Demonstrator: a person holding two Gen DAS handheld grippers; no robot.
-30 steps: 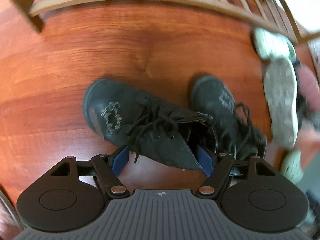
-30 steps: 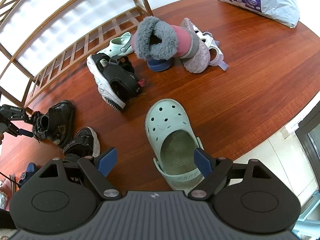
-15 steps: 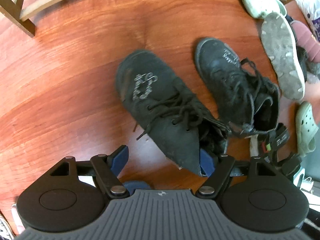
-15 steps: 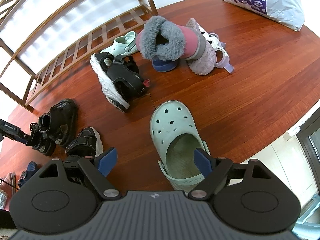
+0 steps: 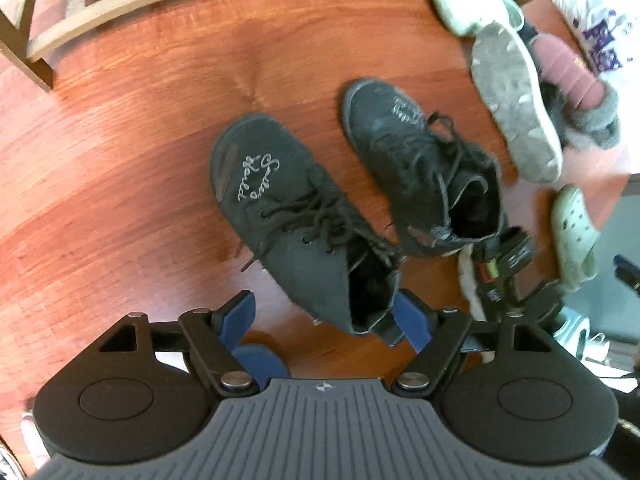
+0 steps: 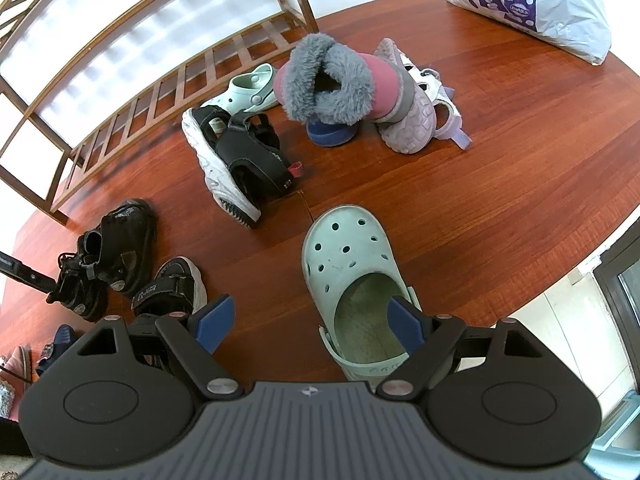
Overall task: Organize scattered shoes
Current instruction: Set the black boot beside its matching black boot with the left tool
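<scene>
Two black lace-up boots stand side by side on the wooden floor, toes toward the rack: the near boot (image 5: 288,216) and the far boot (image 5: 420,168). My left gripper (image 5: 324,316) points down over the near boot's heel. Its jaws are opening; the boot's collar lies between them by the right pad (image 5: 412,320), and the left pad stands clear of it. My right gripper (image 6: 308,320) hangs open above a mint clog (image 6: 352,264), its right pad over the heel opening, not touching it. The same black boots (image 6: 120,248) show at the left in the right wrist view.
A slatted wooden shoe rack (image 6: 160,84) lines the wall. Scattered before it are a second mint clog (image 6: 248,88), a black sandal (image 6: 240,160) on its side, a fur-lined pink boot (image 6: 340,80), a lilac boot (image 6: 408,120) and another black sandal (image 6: 172,284). A white bag (image 6: 532,4) sits far right.
The left gripper has risen and rolled. The near boot, earlier spanning both pads, now touches neither and sits by the right one. The right gripper has kept still.
</scene>
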